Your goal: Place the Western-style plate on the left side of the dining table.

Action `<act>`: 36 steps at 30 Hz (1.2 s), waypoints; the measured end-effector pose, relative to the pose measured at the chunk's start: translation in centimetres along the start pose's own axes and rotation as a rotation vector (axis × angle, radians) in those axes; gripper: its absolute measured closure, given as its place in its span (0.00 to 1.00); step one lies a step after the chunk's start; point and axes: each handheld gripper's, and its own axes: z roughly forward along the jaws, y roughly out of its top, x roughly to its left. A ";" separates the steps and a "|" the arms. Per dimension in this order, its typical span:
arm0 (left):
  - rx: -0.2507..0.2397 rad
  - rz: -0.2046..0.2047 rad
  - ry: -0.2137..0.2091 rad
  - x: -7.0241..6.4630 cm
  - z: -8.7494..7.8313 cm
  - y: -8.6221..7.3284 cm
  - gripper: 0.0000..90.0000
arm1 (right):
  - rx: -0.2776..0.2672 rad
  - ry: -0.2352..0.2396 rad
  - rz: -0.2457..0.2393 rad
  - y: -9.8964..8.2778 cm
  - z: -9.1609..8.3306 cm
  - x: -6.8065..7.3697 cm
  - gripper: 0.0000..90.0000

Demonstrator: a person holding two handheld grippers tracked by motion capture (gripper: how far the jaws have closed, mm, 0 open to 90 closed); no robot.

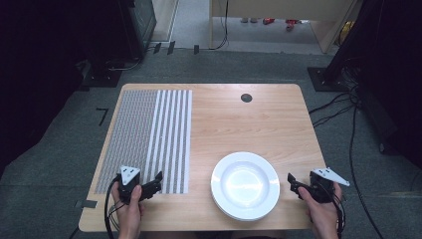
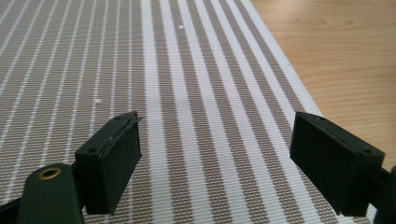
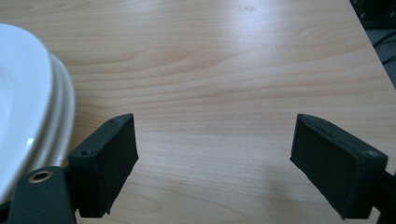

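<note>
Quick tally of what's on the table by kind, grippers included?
White plates, stacked: 3 rims in the right gripper view
Striped placemat: 1
Grippers: 2, left gripper and right gripper, both jaws open
Total: 6

Lab: cables (image 1: pixel 332 105) on grey carpet (image 1: pixel 278 64); dark equipment stands (image 1: pixel 331 69)

Stack of white plates (image 1: pixel 245 185), round, glossy, upright, near front edge of wooden table, right of centre, striped placemat (image 1: pixel 149 139), grey and white, lying flat along left side, apart from plates
</note>
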 end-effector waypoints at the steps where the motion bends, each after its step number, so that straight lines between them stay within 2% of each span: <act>1: 0.004 0.005 -0.004 -0.3 0.1 0.0 0.19 | -0.011 0.005 -0.013 0.0 -0.1 0.3 0.16; 4: 0.014 0.006 -0.016 -1.1 0.4 -0.2 0.19 | -0.017 0.010 -0.021 0.1 -0.3 0.7 0.16; 9: 0.027 0.034 -0.033 -2.7 0.8 0.1 0.19 | -0.018 0.014 -0.010 0.7 -0.6 1.0 0.16; 11: 0.026 0.038 -0.047 -3.3 1.0 0.5 0.19 | -0.029 0.023 0.023 1.3 -0.8 1.3 0.16; 13: 0.023 0.041 -0.055 -3.9 1.1 0.8 0.19 | -0.035 0.022 0.026 1.4 -0.9 1.3 0.16; 15: 0.021 0.049 -0.062 -4.4 1.2 1.1 0.19 | -0.046 0.017 0.053 1.9 -0.9 1.7 0.16; 21: 0.020 0.048 -0.092 -5.9 1.9 2.0 0.19 | -0.051 0.034 0.073 2.5 -0.5 2.7 0.16; 27: 0.025 0.074 -0.125 -7.6 2.4 2.4 0.19 | -0.071 0.072 0.115 3.1 -0.3 3.8 0.29; 34: 0.049 0.124 -0.179 -9.8 3.1 1.6 0.19 | -0.087 0.148 0.116 2.3 -0.1 4.2 0.45; 35: 0.050 0.128 -0.185 -10.1 3.1 1.6 0.19 | -0.085 0.158 0.108 2.1 -0.1 4.2 0.46; 36: 0.054 0.129 -0.211 -10.5 3.2 1.5 0.19 | -0.086 0.159 0.085 1.9 -0.1 4.4 0.49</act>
